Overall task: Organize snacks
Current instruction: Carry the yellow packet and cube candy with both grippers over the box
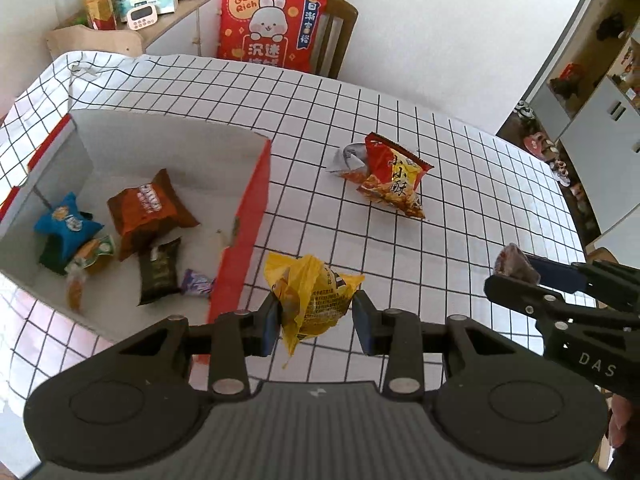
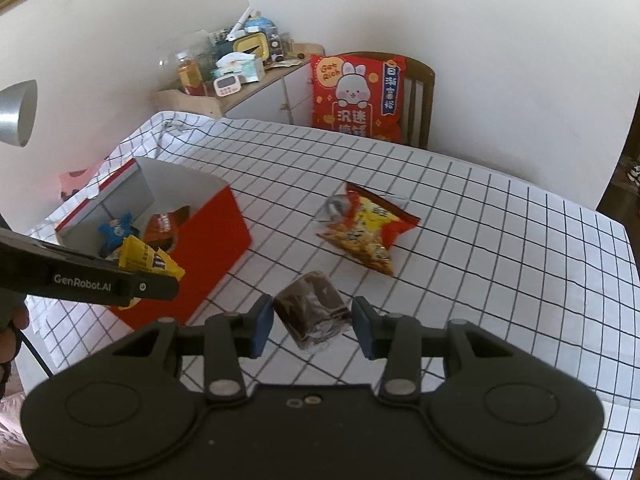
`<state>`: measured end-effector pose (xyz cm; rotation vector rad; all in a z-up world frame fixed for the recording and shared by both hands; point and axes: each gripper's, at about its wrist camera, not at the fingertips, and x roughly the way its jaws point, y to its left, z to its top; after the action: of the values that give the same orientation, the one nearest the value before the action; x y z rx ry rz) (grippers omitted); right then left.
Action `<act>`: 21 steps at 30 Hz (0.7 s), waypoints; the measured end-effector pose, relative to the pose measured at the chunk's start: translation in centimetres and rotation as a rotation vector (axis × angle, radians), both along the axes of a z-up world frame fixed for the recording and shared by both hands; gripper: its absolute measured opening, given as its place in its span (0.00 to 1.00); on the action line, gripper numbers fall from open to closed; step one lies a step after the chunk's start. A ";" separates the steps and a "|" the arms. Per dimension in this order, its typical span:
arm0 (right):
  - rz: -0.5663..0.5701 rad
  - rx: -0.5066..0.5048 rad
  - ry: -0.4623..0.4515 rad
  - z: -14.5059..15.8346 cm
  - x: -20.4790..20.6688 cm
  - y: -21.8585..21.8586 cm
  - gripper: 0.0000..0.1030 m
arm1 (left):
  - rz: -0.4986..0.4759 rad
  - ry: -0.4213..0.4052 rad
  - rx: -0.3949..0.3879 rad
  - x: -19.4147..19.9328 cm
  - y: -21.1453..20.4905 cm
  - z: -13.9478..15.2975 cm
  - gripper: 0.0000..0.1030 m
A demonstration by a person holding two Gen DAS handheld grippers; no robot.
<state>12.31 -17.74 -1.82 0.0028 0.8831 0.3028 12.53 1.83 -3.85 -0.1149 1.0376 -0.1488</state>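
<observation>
Both wrist views look steeply down from close above the checked table (image 1: 400,128), sharing the red box (image 2: 208,248).

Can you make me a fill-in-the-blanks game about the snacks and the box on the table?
1. The left gripper is shut on a crinkly ____ snack packet.
2. The right gripper is shut on a dark ____ wrapped snack.
3. The blue star-shaped packet lies inside the white-lined ____ cardboard box.
4. The red and yellow chip bag lies on the black-and-white ____ tablecloth.

Missing words: yellow, brown, red, checked
</observation>
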 end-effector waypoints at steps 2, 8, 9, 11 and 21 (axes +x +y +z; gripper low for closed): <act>0.007 0.009 0.002 0.3 -0.3 1.0 0.40 | -0.005 -0.002 -0.004 -0.5 0.7 0.4 0.36; 0.050 0.030 -0.004 1.3 -1.1 4.5 0.40 | -0.013 -0.020 -0.004 -2.1 3.5 1.1 0.36; 0.057 0.031 -0.005 1.4 -1.2 5.1 0.40 | -0.011 -0.019 -0.007 -2.3 4.1 1.2 0.36; 0.072 0.035 -0.005 1.5 -1.2 6.4 0.40 | -0.007 -0.026 -0.005 -2.7 5.1 1.5 0.36; 0.134 0.026 -0.010 1.5 -0.9 13.2 0.40 | 0.080 -0.048 -0.002 -3.3 12.2 2.3 0.36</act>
<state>11.42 -4.58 -0.31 -0.0341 0.8706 0.4395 9.25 14.03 -1.55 -0.1536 0.9833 -0.0793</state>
